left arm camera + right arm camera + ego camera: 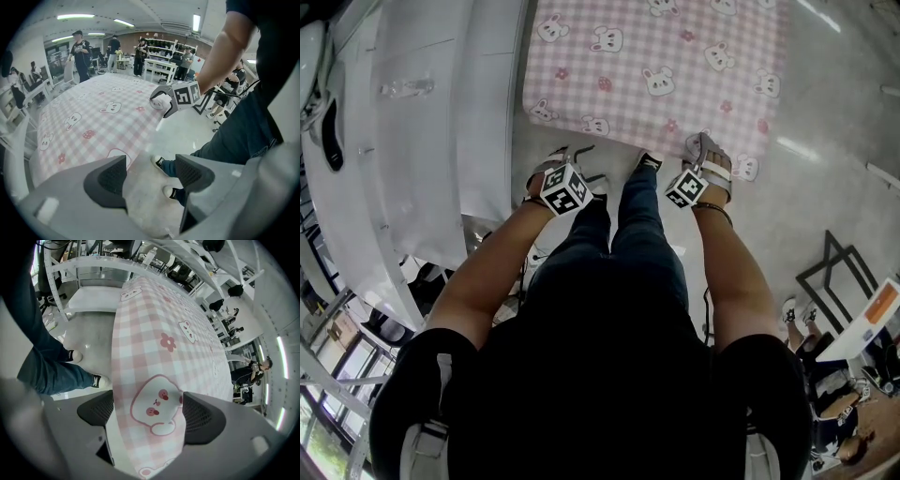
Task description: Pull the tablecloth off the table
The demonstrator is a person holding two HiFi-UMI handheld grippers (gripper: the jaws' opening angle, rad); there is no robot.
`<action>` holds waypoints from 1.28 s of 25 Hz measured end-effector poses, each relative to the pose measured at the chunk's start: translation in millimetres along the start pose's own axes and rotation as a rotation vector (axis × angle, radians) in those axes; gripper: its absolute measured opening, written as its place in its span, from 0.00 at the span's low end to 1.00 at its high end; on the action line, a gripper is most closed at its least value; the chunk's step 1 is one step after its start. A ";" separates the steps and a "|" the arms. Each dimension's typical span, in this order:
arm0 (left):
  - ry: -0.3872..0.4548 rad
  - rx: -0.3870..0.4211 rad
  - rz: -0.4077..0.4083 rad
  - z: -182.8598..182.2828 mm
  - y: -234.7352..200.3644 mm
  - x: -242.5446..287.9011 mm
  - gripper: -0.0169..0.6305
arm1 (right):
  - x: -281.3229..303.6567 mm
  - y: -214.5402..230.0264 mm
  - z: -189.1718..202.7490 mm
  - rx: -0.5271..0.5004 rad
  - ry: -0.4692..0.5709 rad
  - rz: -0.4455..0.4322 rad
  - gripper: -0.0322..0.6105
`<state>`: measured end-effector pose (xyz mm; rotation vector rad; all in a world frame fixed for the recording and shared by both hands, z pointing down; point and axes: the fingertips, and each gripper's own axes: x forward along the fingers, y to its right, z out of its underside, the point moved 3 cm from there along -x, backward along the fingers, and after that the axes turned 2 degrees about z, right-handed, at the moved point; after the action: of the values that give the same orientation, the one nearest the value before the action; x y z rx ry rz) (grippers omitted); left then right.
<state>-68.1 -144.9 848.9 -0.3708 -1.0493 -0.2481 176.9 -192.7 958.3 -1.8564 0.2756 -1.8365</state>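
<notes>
A pink checked tablecloth printed with white bunnies covers the table ahead of me, its near edge hanging down. My right gripper is at that near edge toward the right corner. In the right gripper view the hanging cloth fills the wide gap of the right gripper, whose jaws stand open around it. My left gripper hovers just short of the cloth's near left corner. Seen from the left gripper view, the left gripper is open over bare floor, with the cloth to its left.
A long white bench runs along the left, close to the covered table. A black folding frame stands on the floor at the right. My legs and shoes are below the grippers. Several people stand at far tables.
</notes>
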 end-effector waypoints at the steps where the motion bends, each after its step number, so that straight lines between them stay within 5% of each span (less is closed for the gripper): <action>1: 0.001 0.004 -0.001 -0.7 -0.5 1.7 0.51 | 0.7 0.3 -1.2 0.002 -0.001 0.002 0.81; 5: 0.000 0.034 -0.019 -4.7 -4.9 9.4 0.51 | -5.3 3.1 -2.7 0.010 0.023 0.012 0.73; 10: -0.019 0.121 -0.072 -9.8 -12.6 20.9 0.51 | -23.4 -1.8 -6.6 -0.013 0.079 0.000 0.42; 17: -0.135 0.217 -0.210 3.7 -34.1 43.0 0.52 | -37.7 -7.4 -9.8 0.008 0.121 -0.021 0.14; 22: -0.183 0.301 -0.230 8.6 -35.2 55.6 0.52 | -49.7 5.9 -9.7 0.043 0.132 -0.012 0.11; 32: -0.225 0.310 -0.295 11.5 -54.2 54.3 0.45 | -75.1 31.7 -14.8 0.124 0.168 -0.045 0.11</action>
<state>-71.4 -190.9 911.3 0.0398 -1.3436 -0.3064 164.2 -186.4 876.6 -1.6411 0.1752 -1.9968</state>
